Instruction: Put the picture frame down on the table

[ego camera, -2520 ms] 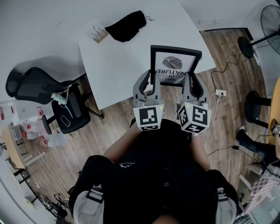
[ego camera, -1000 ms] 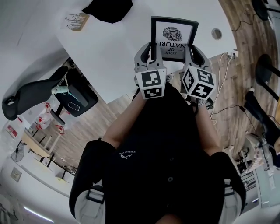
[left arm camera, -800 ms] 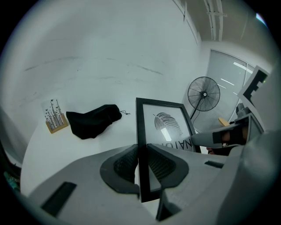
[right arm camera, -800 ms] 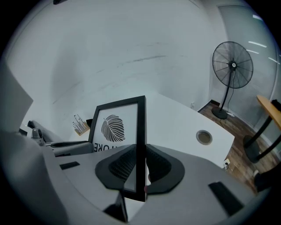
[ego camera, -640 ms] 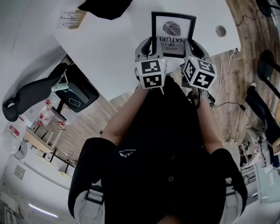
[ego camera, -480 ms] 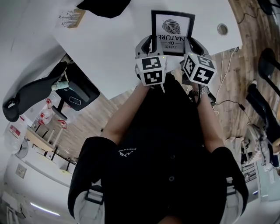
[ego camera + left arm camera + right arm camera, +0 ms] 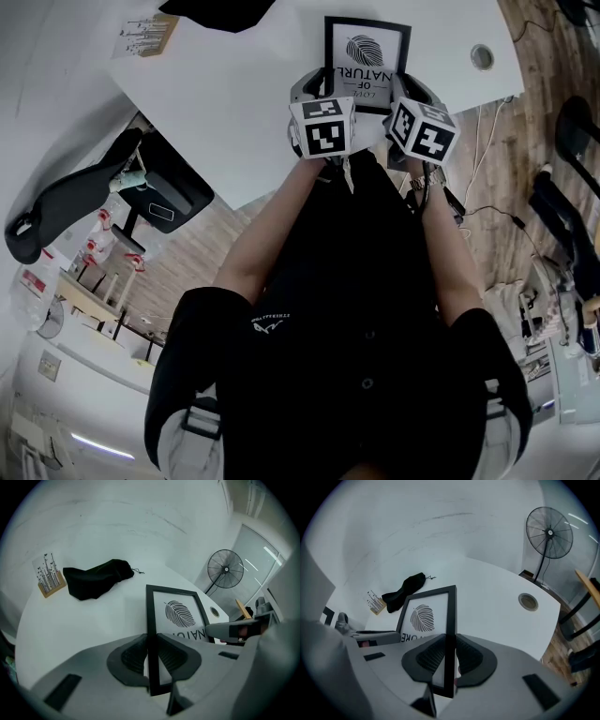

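Note:
A black picture frame [image 7: 367,58] with a leaf print is held flat over the white table [image 7: 234,103], near its front edge. My left gripper [image 7: 317,94] is shut on the frame's left side rail, seen between its pads [image 7: 132,656] in the left gripper view. My right gripper [image 7: 401,94] is shut on the right side rail; the frame [image 7: 424,613] runs away from its jaws in the right gripper view. The frame [image 7: 173,616] sits close above the tabletop; whether it touches the table I cannot tell.
A black cloth pouch [image 7: 96,577] and a small wooden card stand [image 7: 49,576] lie at the table's far left. A round cable hole [image 7: 528,602] is in the table to the right. A floor fan [image 7: 549,531] stands beyond the table, office chairs [image 7: 103,192] to the left.
Both grippers have carried the frame forward, from the table's near edge to further over the tabletop. The head camera has swung, so the table now sits higher in view.

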